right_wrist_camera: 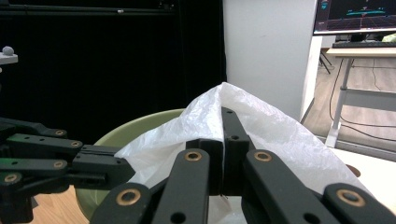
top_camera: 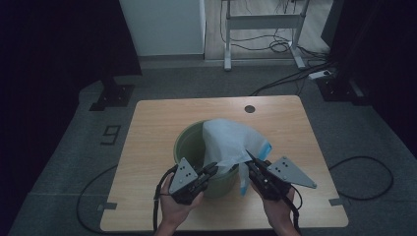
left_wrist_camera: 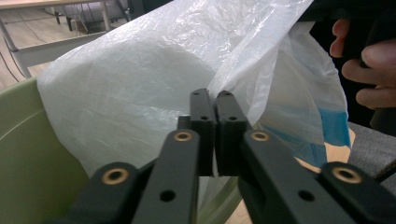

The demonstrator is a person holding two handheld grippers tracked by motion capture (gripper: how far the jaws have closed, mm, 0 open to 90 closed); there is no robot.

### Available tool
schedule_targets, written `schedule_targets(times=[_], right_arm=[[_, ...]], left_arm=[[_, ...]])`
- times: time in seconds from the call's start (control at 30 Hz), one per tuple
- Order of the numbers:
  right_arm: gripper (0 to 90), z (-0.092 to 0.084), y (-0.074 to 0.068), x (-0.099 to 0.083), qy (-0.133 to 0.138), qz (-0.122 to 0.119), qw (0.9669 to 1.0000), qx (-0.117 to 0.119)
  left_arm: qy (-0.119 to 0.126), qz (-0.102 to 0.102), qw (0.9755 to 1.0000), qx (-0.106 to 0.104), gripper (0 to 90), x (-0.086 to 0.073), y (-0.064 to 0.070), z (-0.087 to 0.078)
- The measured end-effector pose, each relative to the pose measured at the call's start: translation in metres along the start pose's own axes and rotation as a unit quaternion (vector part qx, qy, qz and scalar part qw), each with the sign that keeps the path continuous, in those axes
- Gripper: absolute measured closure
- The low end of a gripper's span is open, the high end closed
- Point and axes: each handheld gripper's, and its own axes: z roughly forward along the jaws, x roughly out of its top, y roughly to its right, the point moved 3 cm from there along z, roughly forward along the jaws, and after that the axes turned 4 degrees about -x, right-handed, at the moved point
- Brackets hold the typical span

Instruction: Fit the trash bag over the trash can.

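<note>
**Both grippers pinch the bag's edge over the bin**

A thin, translucent white plastic bag with a blue strip along its edge rises out of a round, pale green plastic bin that stands on the near half of a light wooden table. The bag's body stands loosely in and above the bin's right and far part, and a tail of it hangs outside the near rim, between the two hands.

The left gripper comes in from the near left, and its jaws are closed flat together on a fold of the film; in the left gripper view the plastic gathers to a point right at the tips. The right gripper comes in from the near right, also fully closed, with the bag's film caught between its jaws and draped over them in the right gripper view.

The two grips sit near each other on the bag's near edge, just above the bin's near rim. Held at two points like this, the mouth can likely be pulled apart and stretched over the rim, so the work looks like lining the bin. The film is slack and thin, so it may slip or tear if the hands part quickly.
</note>
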Motion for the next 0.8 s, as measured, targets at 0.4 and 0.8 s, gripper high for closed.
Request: schedule_targets(times=[0.4, 0.8], right_arm=[[49.7, -0.007, 0.002, -0.023, -0.013, -0.007, 0.9994, -0.033], [38.4, -0.021, 0.01, -0.055, -0.042, 0.001, 0.9968, -0.068]], left_arm=[[0.041, -0.025, 0.9982, 0.035, 90.0, 0.008, -0.011, -0.016], [0.073, -0.038, 0.995, 0.057, 90.0, 0.011, -0.023, -0.037]])
